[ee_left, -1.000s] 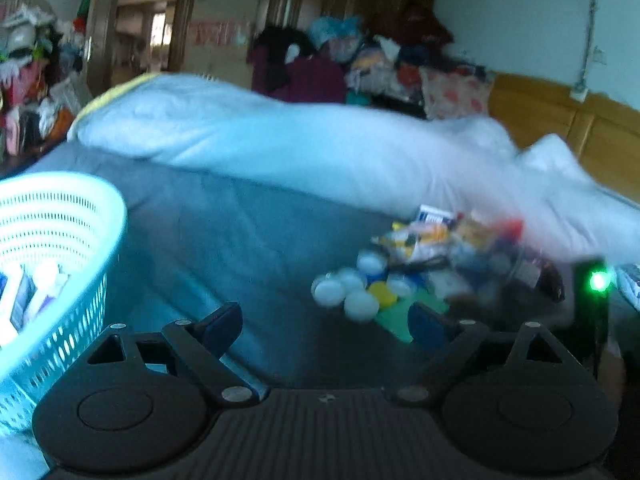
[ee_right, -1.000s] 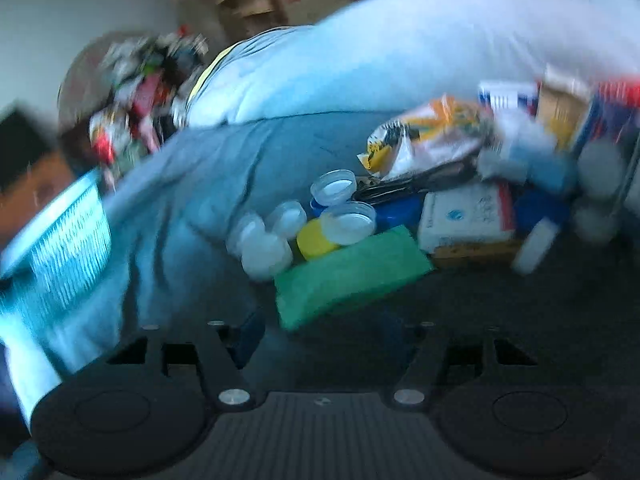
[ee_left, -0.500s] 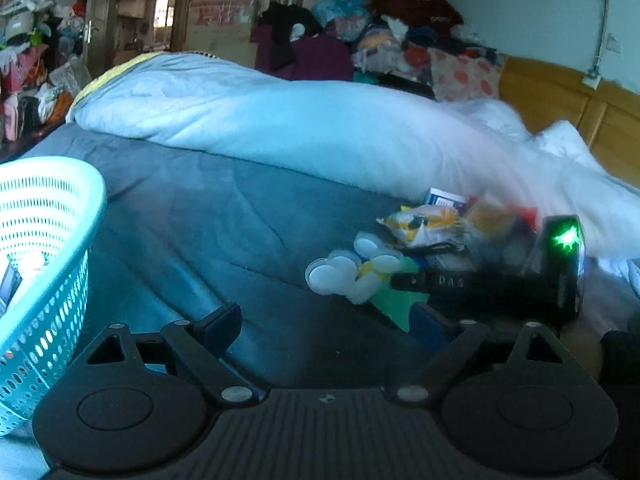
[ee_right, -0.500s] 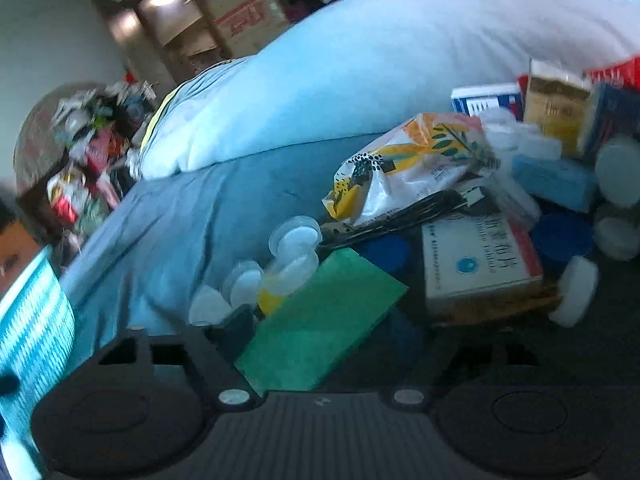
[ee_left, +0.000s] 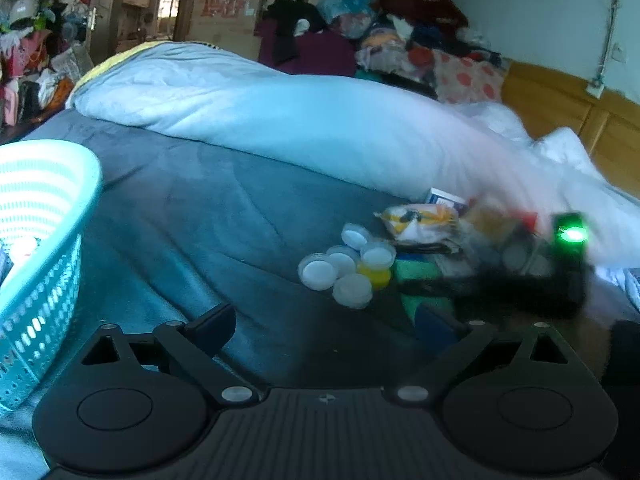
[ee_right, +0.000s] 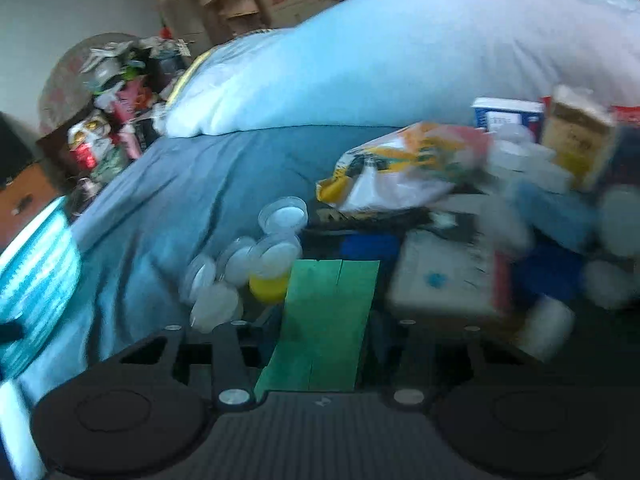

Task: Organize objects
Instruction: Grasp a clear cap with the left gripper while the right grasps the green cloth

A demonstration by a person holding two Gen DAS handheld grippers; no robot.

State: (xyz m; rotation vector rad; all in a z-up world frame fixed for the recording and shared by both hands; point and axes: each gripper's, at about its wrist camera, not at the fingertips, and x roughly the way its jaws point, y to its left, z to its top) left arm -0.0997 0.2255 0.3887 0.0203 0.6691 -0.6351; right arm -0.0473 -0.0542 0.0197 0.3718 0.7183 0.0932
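A pile of small goods lies on the blue-grey bed sheet [ee_left: 224,216]: several white round lids [ee_left: 344,268], a yellow tub [ee_right: 268,286], a printed snack bag [ee_right: 400,168], small boxes and a flat green box [ee_right: 332,292]. My right gripper [ee_right: 324,324] has its fingers drawn in on both sides of the green box's near end and is shut on it. My left gripper [ee_left: 324,320] hangs open over the bare sheet, short of the pile, holding nothing. In the left wrist view the right tool's green light [ee_left: 570,235] glows beside the pile.
A teal plastic basket [ee_left: 44,216] stands at the left edge of the bed with a few items inside. A white duvet [ee_left: 320,128] is heaped behind the pile. Clutter, cartons and a wooden headboard [ee_left: 560,104] ring the bed.
My right gripper has moved in low over the green box and its fingers have narrowed onto it. The left gripper has drifted slightly and stays open.
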